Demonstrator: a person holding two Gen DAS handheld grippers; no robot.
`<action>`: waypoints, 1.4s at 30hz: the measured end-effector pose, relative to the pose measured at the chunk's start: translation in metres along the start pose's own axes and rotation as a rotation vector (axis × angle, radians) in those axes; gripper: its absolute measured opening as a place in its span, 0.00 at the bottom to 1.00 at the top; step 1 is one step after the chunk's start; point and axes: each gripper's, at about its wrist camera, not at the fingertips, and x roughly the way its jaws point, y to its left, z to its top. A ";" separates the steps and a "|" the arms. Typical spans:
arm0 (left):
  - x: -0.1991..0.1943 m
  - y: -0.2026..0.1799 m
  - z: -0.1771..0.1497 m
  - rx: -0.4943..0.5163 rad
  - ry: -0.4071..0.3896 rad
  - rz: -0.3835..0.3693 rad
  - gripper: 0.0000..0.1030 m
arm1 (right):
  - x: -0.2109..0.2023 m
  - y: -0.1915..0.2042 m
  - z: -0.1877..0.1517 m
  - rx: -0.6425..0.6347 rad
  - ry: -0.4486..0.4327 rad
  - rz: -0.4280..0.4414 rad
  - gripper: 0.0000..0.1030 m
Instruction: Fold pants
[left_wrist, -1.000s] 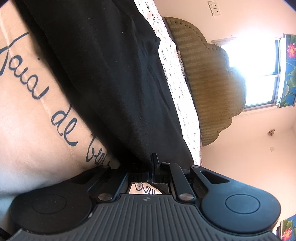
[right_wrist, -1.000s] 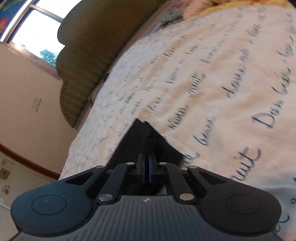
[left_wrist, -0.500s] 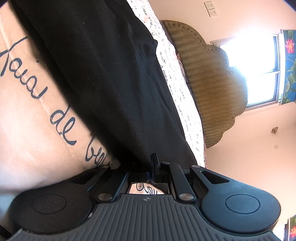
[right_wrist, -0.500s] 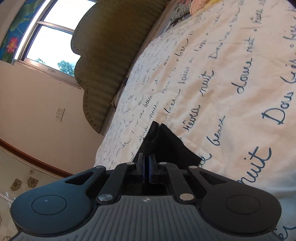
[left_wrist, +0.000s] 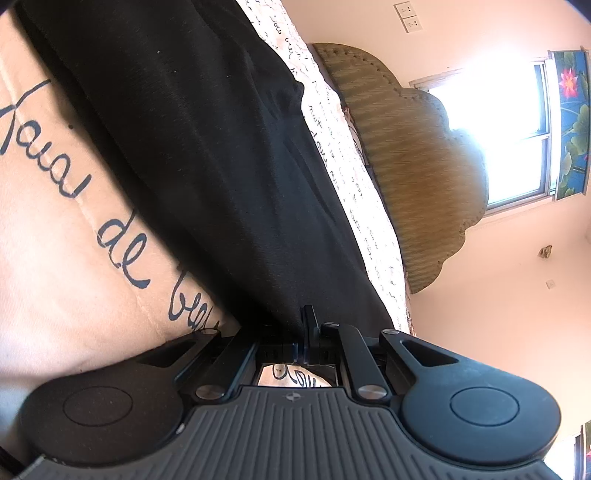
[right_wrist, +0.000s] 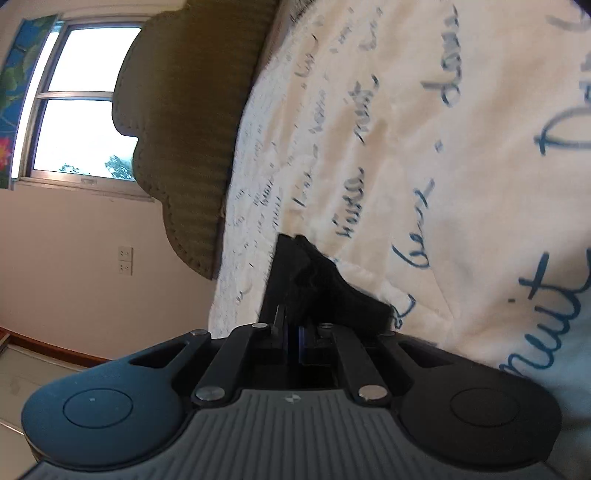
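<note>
Your right hand-held gripper (right_wrist: 291, 328) has swung its pinched corner of the pants (right_wrist: 317, 284) upward over the bed (right_wrist: 443, 147). Your left hand-held gripper (left_wrist: 304, 332) stays pinching the pants, barely moved, so the fold is underway.

Matt black cloth pants (left_wrist: 207, 155), soft quilted cloth bedspread (right_wrist: 424, 155), ribbed upholstered headboard (left_wrist: 413, 166).

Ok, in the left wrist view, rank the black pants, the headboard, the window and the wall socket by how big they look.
1. black pants, nearest the camera, so inflated
2. headboard
3. window
4. wall socket
</note>
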 end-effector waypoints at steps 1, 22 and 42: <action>0.000 0.000 0.001 0.003 0.000 -0.001 0.13 | -0.006 0.006 0.001 -0.014 -0.007 0.015 0.04; -0.028 -0.060 0.000 0.379 -0.093 0.141 0.51 | -0.049 0.014 0.018 -0.091 -0.161 -0.151 0.07; -0.054 -0.102 0.080 0.611 0.051 0.158 0.88 | 0.097 0.040 -0.028 -0.238 0.263 -0.231 0.00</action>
